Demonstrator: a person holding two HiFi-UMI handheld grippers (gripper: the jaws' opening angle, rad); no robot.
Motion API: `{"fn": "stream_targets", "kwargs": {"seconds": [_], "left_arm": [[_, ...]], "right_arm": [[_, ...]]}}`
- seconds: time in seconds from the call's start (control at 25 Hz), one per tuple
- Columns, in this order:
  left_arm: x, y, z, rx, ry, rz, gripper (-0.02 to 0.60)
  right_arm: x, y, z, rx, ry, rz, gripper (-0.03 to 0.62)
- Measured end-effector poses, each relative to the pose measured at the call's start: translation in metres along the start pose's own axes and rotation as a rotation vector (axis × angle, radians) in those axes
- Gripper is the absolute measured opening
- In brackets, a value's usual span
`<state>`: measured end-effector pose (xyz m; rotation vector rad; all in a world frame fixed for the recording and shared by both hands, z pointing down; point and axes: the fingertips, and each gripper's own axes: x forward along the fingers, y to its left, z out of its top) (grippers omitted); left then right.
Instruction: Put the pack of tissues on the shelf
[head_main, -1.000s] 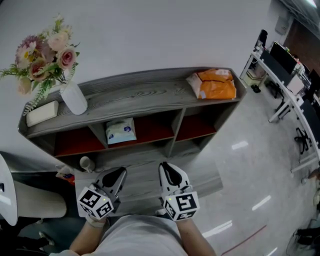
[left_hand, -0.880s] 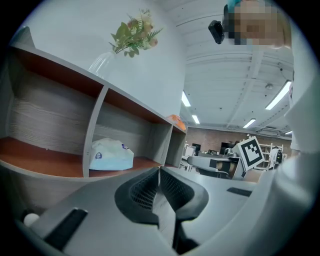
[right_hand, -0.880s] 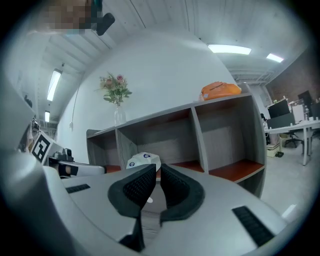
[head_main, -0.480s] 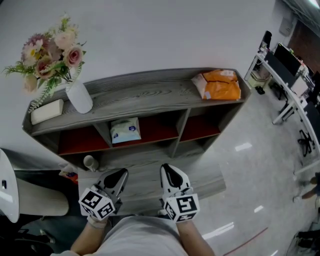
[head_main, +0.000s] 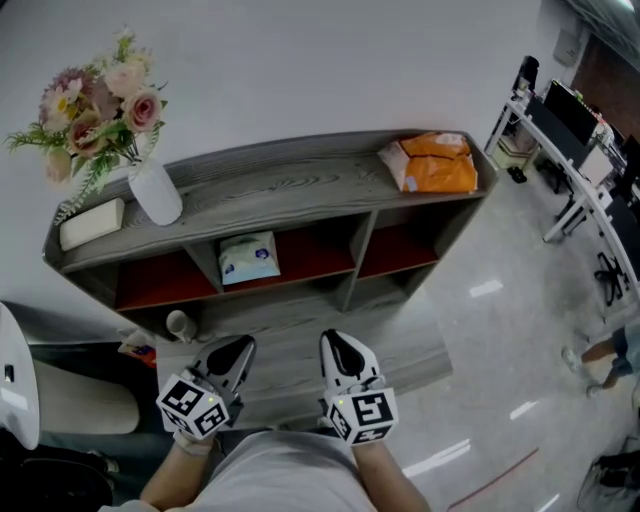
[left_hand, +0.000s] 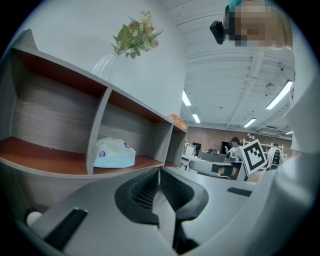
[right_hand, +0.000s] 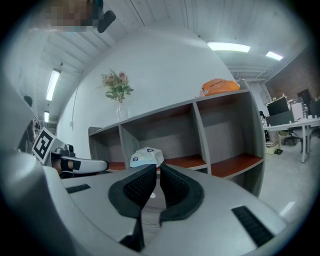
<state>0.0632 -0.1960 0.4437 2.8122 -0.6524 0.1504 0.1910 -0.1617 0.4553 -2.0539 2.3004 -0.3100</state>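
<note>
1. While I stand facing the shelf (head_main: 290, 185), the pack of tissues (head_main: 247, 258) lies in its middle compartment, on the red-brown board, close to the left divider.
2. My left tongs (head_main: 237, 350) hang low in front of the shelf, well apart from the pack; their jaws are closed tip to tip with nothing between them.
3. My right tongs (head_main: 338, 342) hang just beside the left ones, pointing the same way; their jaws are narrow, with only a thin slit between the tips, and they hold nothing.
4. On the shelf's top board, a white vase of flowers (head_main: 155, 192) stands near the left end, a pale box (head_main: 90, 223) lies left of it, and an orange pack (head_main: 436, 163) lies at the right end.
5. Below the left compartment, a small cup (head_main: 178, 325) sits on the lower grey board, near my left tongs.
</note>
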Motion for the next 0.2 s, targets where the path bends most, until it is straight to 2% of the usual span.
{"fn": "stream_targets", "kwargs": {"seconds": [0.2], "left_arm": [[-0.0011, -0.0028, -0.0016, -0.001, 0.004, -0.01, 0.018]], "right_arm": [[-0.0016, 0.0065, -0.002, -0.001, 0.009, 0.005, 0.037]]}}
